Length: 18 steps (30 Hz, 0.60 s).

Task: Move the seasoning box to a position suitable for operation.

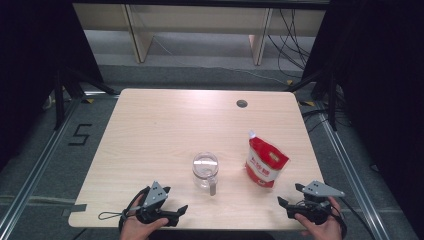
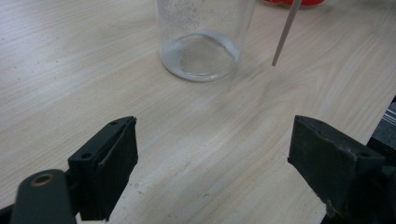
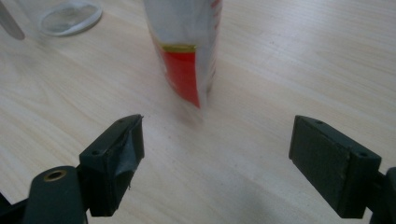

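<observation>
Clear glass jar [image 1: 205, 170] with a thin grey spoon handle [image 1: 212, 189] upright near the bench's [image 1: 150, 135] front edge, centre. Red-and-white spouted plastic pouch [image 1: 266, 163] stands just right of it, apart. Left tool [image 1: 175, 210] at front-left edge, jaws wide, empty. Right tool [image 1: 292, 196] at front-right corner, jaws wide, empty.

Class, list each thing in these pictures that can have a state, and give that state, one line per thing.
Glass jar: upright, no lid on it, nearly empty, a faint white residue at the bottom.
Red and white pouch: standing upright on the table, top spout capped.
Left gripper: open, holding nothing.
Right gripper: open, holding nothing.
</observation>
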Each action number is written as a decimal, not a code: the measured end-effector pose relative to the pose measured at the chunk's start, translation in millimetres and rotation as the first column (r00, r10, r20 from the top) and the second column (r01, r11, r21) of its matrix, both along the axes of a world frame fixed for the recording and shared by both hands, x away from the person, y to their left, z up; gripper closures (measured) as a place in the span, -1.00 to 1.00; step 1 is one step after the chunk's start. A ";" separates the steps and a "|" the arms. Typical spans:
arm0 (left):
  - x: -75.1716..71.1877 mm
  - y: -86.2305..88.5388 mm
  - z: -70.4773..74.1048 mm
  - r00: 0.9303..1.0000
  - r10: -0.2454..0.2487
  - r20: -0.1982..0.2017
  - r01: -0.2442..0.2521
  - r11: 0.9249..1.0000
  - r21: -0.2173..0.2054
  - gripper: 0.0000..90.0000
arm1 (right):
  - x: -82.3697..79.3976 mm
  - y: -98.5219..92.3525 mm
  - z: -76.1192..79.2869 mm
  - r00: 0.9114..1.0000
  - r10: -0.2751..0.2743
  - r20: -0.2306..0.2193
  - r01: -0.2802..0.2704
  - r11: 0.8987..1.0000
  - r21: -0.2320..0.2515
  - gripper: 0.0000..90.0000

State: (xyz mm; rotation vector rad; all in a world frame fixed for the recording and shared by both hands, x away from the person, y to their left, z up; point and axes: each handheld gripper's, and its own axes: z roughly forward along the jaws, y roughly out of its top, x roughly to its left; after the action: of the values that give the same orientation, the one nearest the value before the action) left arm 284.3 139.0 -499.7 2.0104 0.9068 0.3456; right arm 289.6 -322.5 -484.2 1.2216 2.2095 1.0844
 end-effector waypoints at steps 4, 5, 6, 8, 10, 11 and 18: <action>0.6 -0.8 -0.5 1.000 0.022 -0.007 -0.023 0.999 -0.033 -0.66 | -2.8 -1.0 2.0 0.999 -0.042 -0.020 0.043 0.999 0.021 -0.60; 0.6 -0.8 -0.5 1.000 0.022 -0.007 -0.023 0.999 -0.033 -0.66 | -2.8 -1.0 2.0 0.999 -0.042 -0.020 0.043 0.999 0.021 -0.60; 1.0 -0.4 -0.3 1.000 0.017 0.002 -0.017 0.999 -0.027 -0.66 | -1.0 -2.8 1.5 1.000 -0.028 0.001 0.028 1.000 0.008 -0.60; 0.2 -1.2 0.0 1.000 0.021 -0.010 -0.021 0.999 -0.033 -0.66 | -2.5 -2.3 1.7 0.999 -0.050 -0.016 0.051 0.999 0.016 -0.60; -0.2 -1.8 0.6 1.000 0.014 -0.001 -0.014 1.000 -0.023 -0.65 | -1.8 -2.4 1.7 0.999 -0.048 -0.007 0.048 0.999 0.014 -0.60; -0.8 -3.7 0.3 1.000 0.023 -0.004 -0.024 0.999 -0.044 -0.65 | -2.1 -2.1 1.8 0.999 -0.047 -0.011 0.047 0.999 0.020 -0.60; -0.3 -8.9 1.3 1.000 0.002 -0.009 -0.003 0.996 -0.084 -0.64 | 0.5 -4.0 1.5 0.999 -0.028 0.028 0.028 1.000 -0.013 -0.59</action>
State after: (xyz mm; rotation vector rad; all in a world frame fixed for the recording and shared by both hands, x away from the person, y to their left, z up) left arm 284.0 130.1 -498.4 1.9349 0.9146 0.2955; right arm 290.2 -326.5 -482.7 1.2212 2.1691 1.0679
